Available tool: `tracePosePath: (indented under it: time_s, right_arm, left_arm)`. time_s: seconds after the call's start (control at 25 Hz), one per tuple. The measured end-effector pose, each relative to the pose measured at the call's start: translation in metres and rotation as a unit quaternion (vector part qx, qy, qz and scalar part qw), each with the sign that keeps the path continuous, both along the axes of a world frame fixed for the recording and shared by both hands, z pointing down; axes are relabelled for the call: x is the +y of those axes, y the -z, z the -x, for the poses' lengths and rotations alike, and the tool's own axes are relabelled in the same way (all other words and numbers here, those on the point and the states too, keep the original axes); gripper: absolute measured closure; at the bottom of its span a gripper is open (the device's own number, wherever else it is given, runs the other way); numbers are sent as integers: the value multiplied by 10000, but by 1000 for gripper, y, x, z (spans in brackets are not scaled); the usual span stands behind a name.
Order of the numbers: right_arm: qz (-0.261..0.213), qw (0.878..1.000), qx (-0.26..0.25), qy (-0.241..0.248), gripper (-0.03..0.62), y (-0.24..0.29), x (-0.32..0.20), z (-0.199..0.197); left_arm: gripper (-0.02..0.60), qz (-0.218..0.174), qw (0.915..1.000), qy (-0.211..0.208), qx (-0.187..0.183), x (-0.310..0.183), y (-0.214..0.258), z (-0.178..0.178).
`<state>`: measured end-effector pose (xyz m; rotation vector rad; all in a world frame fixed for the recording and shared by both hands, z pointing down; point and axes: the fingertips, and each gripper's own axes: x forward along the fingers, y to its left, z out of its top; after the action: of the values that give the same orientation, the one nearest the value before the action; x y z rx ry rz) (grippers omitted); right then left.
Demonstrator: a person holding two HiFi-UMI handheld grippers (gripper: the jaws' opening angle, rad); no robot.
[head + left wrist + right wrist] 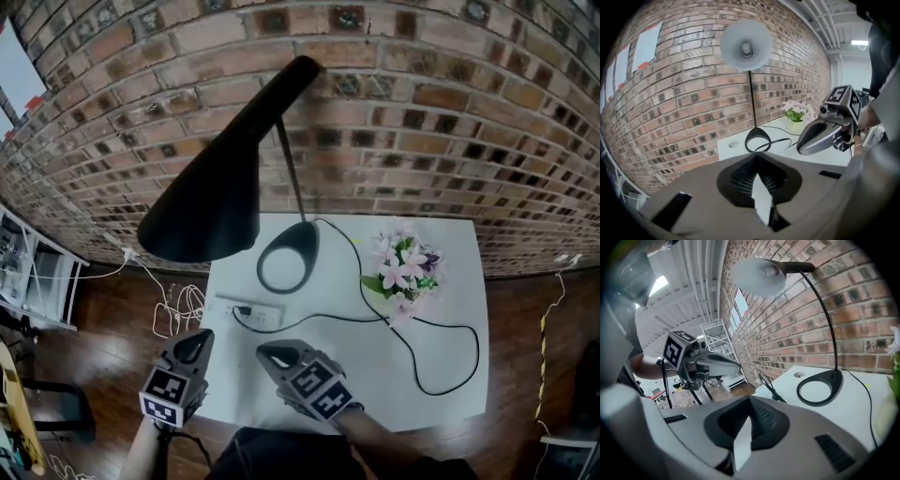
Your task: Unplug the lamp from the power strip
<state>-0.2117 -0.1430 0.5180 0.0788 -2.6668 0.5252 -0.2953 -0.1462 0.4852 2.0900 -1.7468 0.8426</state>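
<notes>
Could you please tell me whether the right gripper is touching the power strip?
Apart. The head view shows bare table between the tip of the right gripper and the power strip.

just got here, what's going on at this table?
A person holds a two-jaw gripper in each hand above the near edge of the white table. The left gripper and right gripper are both shut and empty. The lamp is plugged into the power strip; neither gripper touches it yet.
</notes>
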Motion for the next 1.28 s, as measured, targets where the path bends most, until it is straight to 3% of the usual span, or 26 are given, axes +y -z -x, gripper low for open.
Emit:
tracePosePath:
  time_s: [0.12,0.4,0.6,0.8,1.12,1.28]
  right_arm:
    - [-6,9997,61,-243,600,-8,-10,4]
    - [-58,9973,413,-603,600,-34,-20,17]
    - [196,9925,714,-977,600,-53,-31,22]
    - [162,9891,913,-1142,600,-62,-41,29]
    - [39,9846,1241,-1226,600,-75,-55,40]
    - [10,9841,1293,-1218,600,-77,-60,45]
  left_arm:
    - [568,71,9991,-257,-328,-11,-11,2]
    - [566,261,9942,-880,-569,-27,-47,6]
    - [561,479,9885,-1378,-395,-41,-76,5]
    - [379,667,9792,-1911,-123,-50,-96,-6]
    - [381,829,9733,-2137,-87,-68,-118,-4]
    - [422,860,9699,-2275,-117,-74,-122,-6]
